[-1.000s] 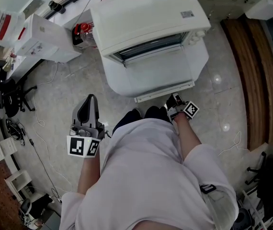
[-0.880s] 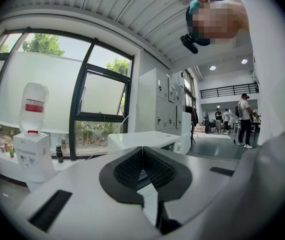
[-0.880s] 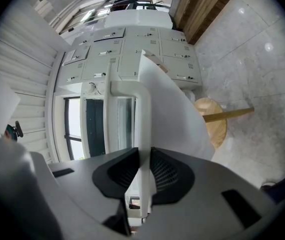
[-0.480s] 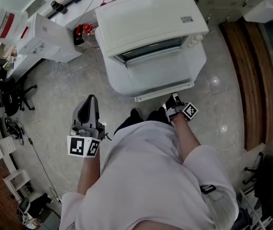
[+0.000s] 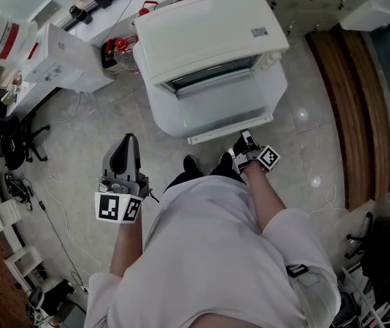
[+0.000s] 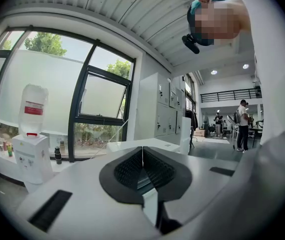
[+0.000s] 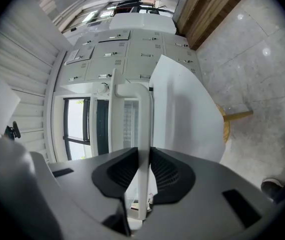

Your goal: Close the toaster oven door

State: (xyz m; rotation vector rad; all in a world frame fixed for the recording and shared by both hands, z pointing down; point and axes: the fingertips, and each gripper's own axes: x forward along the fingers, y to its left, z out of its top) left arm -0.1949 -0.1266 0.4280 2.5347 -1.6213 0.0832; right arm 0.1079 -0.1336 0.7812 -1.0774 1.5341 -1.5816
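Right claw (image 5: 243, 142) on door handle (image 7: 143, 126), jaws just easing, left claw (image 5: 126, 145) clear

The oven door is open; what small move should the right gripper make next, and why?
Probably swing the door handle up toward the toaster oven: the right gripper grips the handle, its jaws having just opened slightly around it, and the door stands open, well off the cavity.

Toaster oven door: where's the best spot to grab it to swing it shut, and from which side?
Take the white handle bar along the door's free front edge, from the person's side. It stands off the open door, so jaws fit across it; the right gripper grips it right of its middle.
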